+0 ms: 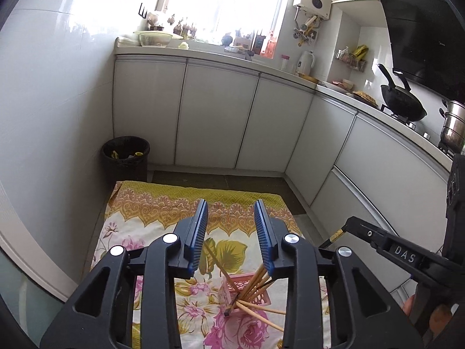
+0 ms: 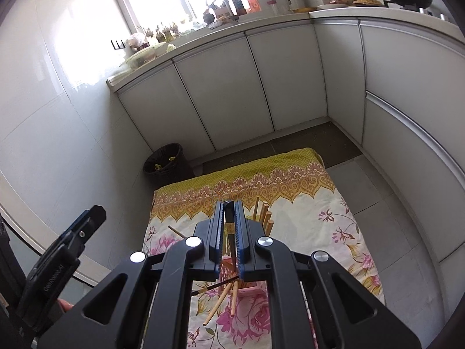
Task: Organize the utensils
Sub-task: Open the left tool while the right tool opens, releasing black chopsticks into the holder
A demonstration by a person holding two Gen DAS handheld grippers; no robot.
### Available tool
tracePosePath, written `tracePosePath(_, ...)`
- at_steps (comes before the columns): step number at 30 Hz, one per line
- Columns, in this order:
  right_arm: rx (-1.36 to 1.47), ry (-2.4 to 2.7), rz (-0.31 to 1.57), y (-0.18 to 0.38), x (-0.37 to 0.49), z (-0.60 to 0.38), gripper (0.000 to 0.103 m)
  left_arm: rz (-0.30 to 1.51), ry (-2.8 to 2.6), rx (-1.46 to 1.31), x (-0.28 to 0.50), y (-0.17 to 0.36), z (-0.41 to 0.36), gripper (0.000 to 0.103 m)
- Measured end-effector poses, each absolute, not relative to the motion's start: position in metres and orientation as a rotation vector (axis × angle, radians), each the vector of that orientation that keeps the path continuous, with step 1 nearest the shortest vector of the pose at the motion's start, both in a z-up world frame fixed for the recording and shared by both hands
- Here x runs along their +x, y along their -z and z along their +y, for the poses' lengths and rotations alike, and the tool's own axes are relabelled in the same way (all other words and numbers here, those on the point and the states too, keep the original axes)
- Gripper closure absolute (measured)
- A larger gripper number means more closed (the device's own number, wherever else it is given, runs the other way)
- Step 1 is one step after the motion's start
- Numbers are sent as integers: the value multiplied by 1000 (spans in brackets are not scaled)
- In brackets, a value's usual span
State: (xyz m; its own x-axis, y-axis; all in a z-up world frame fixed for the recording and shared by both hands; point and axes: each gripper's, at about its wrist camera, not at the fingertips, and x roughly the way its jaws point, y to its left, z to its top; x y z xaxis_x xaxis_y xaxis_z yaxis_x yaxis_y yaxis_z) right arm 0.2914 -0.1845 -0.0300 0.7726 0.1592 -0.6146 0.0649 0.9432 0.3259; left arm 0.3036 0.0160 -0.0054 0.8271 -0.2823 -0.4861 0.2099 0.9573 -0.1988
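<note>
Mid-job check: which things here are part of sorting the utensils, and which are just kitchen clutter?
Part of the job:
- pink basket
- wooden chopsticks leaning in it
- dark chopstick pinched in the right gripper
- left gripper, fingers apart, nothing between them

Just lying about:
- flowered cloth underneath
- bin
- wok
- steel pot
- white jug

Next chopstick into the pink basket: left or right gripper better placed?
Right, likely. The right gripper is shut on a dark chopstick, directly above the pink basket. The left gripper is open, holding nothing.
</note>
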Motion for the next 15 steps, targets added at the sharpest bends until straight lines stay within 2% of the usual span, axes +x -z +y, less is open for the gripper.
tracePosePath(4,348,-52,706,43,296,-182,93,547,235,-138,302,9,24,66)
tracePosePath(6,354,-49,711,44,295,-182,83,537,208,-136,299,8,28,59)
tracePosePath(7,357,-49,705,42,294,-182,73,531,199,-135,297,7,30,55)
tracePosePath(8,355,-43,694,40,290,-183,69,524,192,-137,294,6,31,53)
tracePosePath(12,346,-33,658,28,276,-184,69,511,170,-137,284,0,36,47)
tracePosePath(13,344,-31,648,25,271,-185,67,510,165,-135,281,-1,37,44)
tracePosePath(14,343,-26,635,22,264,-186,60,504,155,-134,275,-4,37,42)
tracePosePath(15,338,-19,625,19,258,-187,56,496,149,-133,271,-6,38,36)
